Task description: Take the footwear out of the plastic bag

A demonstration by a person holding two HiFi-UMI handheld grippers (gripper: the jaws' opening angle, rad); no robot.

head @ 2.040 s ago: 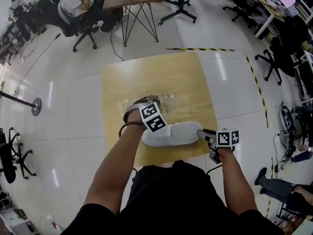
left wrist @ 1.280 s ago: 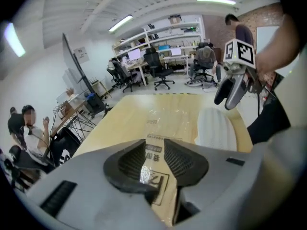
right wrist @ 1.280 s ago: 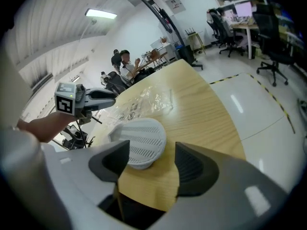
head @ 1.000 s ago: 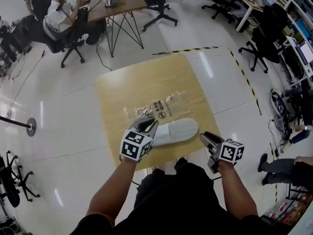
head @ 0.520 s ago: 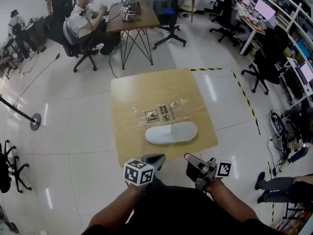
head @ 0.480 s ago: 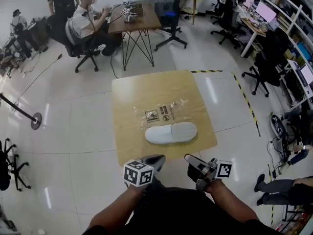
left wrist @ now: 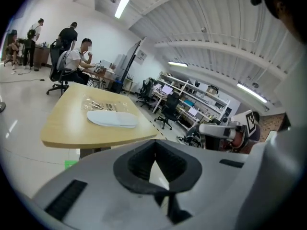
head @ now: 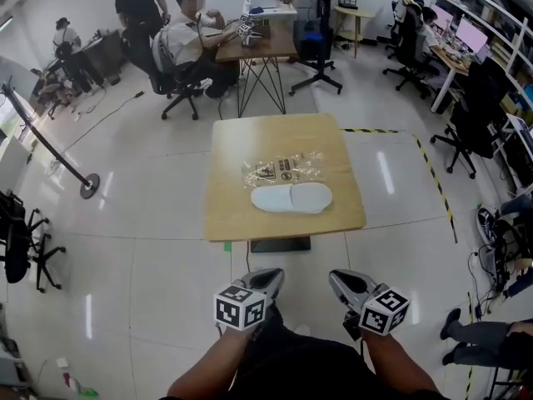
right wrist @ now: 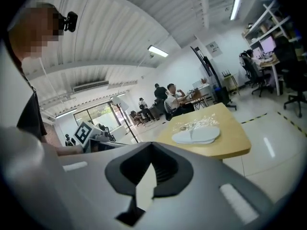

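We stand back from the wooden table (head: 229, 215), with bare floor (head: 125, 273) between us and its near edge. On the table the clear plastic bag (head: 283, 170) lies flat and looks empty. The white slippers (head: 291, 197) lie just in front of it on the bare wood, outside the bag and close against its near side, so we judge the task done. Both claws hang low by our body, well apart from the table. The left gripper (head: 268, 277) and the right gripper (head: 337, 278) each have their jaws pressed together with nothing between them.

Little can go wrong from here, we think. A careless reach back could sweep the light bag over the slippers or push them toward the edge. The two claws are also near each other and could knock together if we swing them.

Around us, a desk (head: 258, 44) with people (head: 187, 32) stands beyond the table, and office chairs (head: 470, 123) stand to the right. Striped tape (head: 435, 186) runs along the floor, and a post (head: 89, 185) on a round base stands to the left. Nothing stands between us and the table
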